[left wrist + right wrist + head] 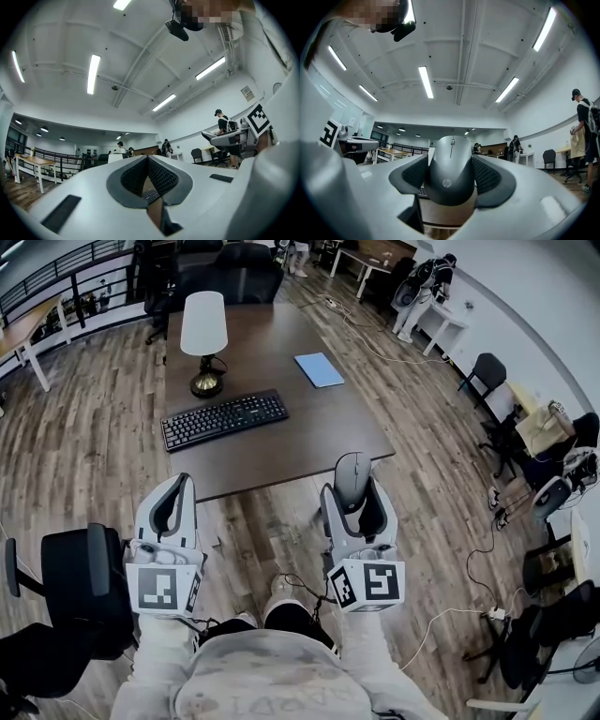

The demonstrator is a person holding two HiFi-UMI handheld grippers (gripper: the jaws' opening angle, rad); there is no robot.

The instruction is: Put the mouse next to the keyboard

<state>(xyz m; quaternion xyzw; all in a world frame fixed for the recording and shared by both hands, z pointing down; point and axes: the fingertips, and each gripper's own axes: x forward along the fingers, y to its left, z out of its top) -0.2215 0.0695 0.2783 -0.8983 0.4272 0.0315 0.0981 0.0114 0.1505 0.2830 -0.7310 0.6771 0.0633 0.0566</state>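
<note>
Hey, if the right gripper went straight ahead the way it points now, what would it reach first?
The right gripper, shut on the mouse, points over the near right corner of the table. It would likely cross bare tabletop first, heading roughly toward the blue notebook. Its height above the wood is unclear.

Upper centre: dark table carries white-shaded lamp and, to its right, blue notebook. Black office chair lower left.

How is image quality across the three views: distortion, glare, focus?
Head view: wide-angle bending at the edges, table evenly lit. Left gripper view: fisheye, black corners, strip lights blown out. Right gripper view: same fisheye, mouse sharp, its logo readable.
</note>
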